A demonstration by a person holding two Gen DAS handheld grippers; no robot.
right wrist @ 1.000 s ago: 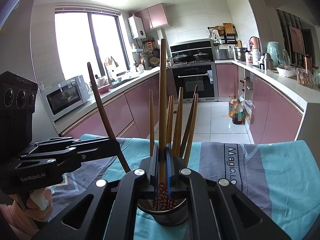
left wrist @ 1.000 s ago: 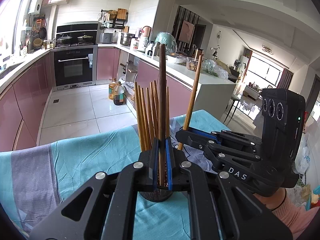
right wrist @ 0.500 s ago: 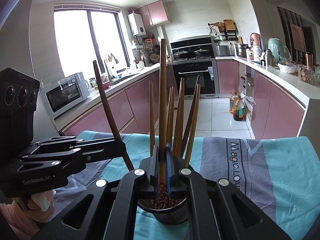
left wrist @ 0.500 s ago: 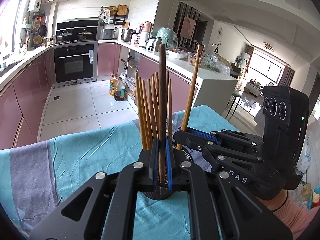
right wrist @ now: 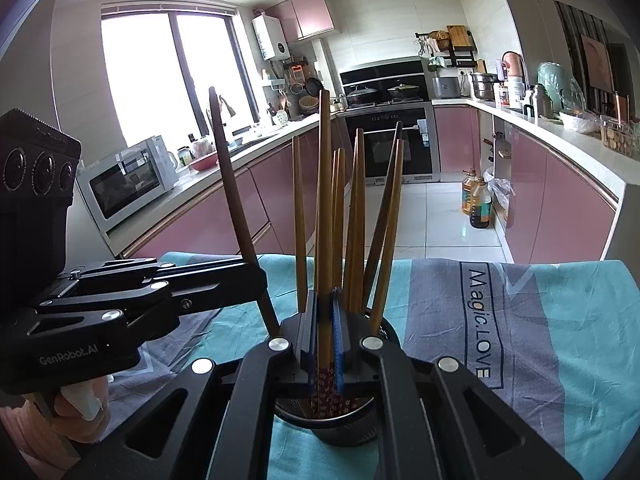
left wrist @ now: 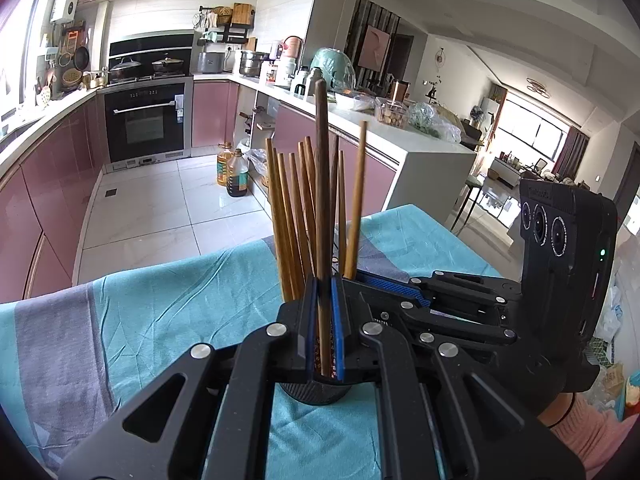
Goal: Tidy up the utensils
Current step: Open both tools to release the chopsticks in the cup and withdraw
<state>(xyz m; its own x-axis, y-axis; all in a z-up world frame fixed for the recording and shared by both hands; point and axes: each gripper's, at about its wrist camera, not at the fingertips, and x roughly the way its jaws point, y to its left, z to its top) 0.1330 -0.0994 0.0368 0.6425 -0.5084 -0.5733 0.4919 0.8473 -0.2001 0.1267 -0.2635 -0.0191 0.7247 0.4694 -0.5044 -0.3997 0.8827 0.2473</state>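
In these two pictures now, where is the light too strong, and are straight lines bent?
Right wrist view: the window is blown out white and hides the outside. Left wrist view: the far room window glares too. In both, fisheye curves the counter edges and darkens the corners.

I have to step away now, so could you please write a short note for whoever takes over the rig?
Left gripper: shut on a dark chopstick, upright over the holder.
Right gripper: shut on a light chopstick, its patterned end inside the holder.
Done: several chopsticks already stand in the holder on the blue cloth.
Left: lower both chopsticks in and release. Whether more utensils wait elsewhere is not visible.
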